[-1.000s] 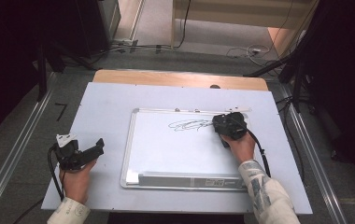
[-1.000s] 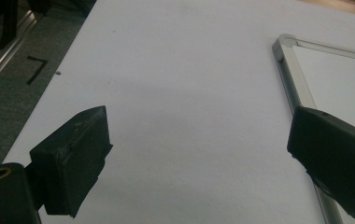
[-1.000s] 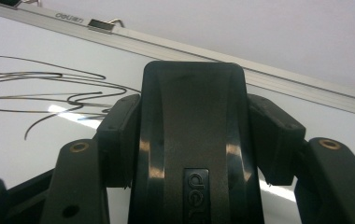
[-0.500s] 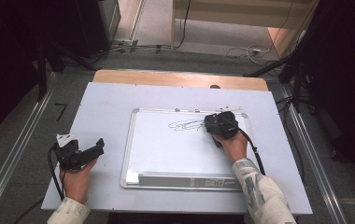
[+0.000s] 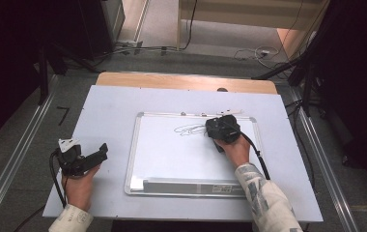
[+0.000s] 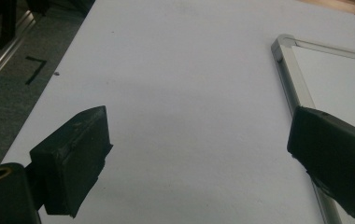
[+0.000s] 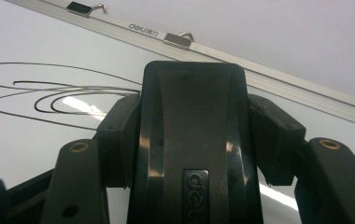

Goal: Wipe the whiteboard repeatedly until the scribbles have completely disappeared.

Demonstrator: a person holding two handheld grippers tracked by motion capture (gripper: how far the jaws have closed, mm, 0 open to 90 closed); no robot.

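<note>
Since the earlier picture, the right gripper (image 5: 214, 129) has slid leftward across the whiteboard (image 5: 172, 159), from the upper right of the board toward its top middle, and now sits at the right end of the scribble (image 5: 187, 129). Its jaws are clamped on a black eraser (image 7: 194, 140), which the right gripper view shows pressed between the two pads, with the looping lines just to the left of it. The left gripper (image 5: 89, 159) has not shifted; it rests on the table (image 5: 109, 106) at the lower left of the high view, jaws standing wide apart with nothing between them.

Likely trouble: the board seems to lie loose on the table, and no hand steadies it, so a firm wipe could push it sideways. If the eraser tilts, one edge may lift and leave streaks of ink. A swipe carried too far up could catch the metal clips (image 7: 178, 39) on the top frame.

Room is good to the left, across the bare white surface; the top frame lies close above the eraser. The left gripper sits just beside the board's left edge, well apart from the marks.
</note>
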